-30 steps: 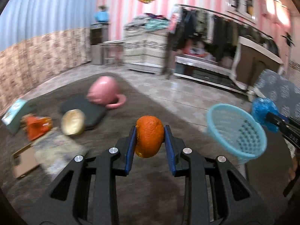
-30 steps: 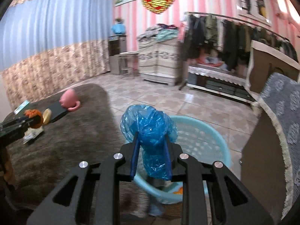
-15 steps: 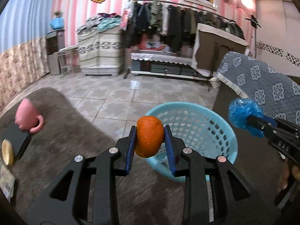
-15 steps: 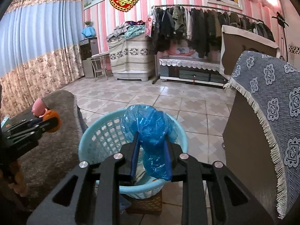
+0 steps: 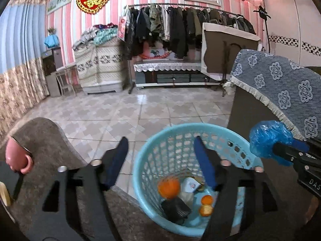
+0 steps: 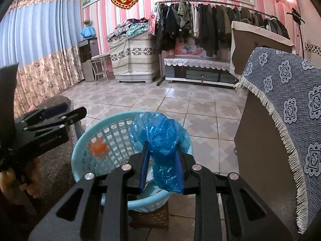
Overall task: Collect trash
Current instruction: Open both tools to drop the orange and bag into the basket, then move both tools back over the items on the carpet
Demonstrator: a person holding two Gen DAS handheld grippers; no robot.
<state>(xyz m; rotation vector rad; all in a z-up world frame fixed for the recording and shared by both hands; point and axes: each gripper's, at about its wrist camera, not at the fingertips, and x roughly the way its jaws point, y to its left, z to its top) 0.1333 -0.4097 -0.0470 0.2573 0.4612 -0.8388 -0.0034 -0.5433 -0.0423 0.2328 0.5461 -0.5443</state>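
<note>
A light blue plastic basket [image 5: 154, 146] stands beside the table edge; it also shows in the right wrist view [image 6: 84, 140]. My left gripper [image 5: 160, 156] is open and empty above it. An orange [image 5: 168, 187] is inside the basket, blurred, among other scraps; through the mesh it shows in the right wrist view [image 6: 98, 148]. My right gripper [image 6: 162, 166] is shut on a crumpled blue plastic bag [image 6: 162, 138] over the basket's right rim. The bag also shows in the left wrist view [image 5: 268, 138].
A brown carpeted table top [image 5: 46, 140] lies at the left with a pink mug [image 5: 16, 156]. A cabinet with a blue patterned cloth [image 6: 291, 100] stands close on the right. Tiled floor [image 5: 130, 110], a clothes rack [image 5: 180, 26] and a low stand [image 6: 200, 70] lie beyond.
My left gripper swung right from the table to the basket, opened, and the orange dropped into the basket. My right gripper with the blue bag came over the basket rim.
</note>
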